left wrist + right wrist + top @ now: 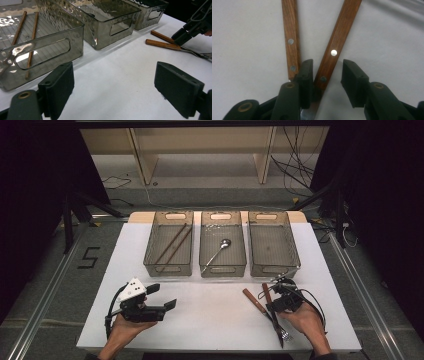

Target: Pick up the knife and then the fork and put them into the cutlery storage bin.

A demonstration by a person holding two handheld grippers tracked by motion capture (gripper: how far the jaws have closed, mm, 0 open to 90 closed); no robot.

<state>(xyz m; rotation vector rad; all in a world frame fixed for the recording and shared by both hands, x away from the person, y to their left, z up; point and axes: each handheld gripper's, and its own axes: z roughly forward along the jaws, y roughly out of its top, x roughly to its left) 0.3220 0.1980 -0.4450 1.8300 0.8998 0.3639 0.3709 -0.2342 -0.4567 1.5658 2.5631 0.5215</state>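
A white table carries three smoky clear bins in a row. The left bin holds two brown chopsticks, the middle bin a metal spoon, and beside them stands the right bin. On the floor at left a black taped "5" is readable. The left gripper rests near the front edge, jaws wide apart on nothing. The right gripper straddles one wooden-handled utensil, its pads not yet pressing, with the second wooden handle just outside.
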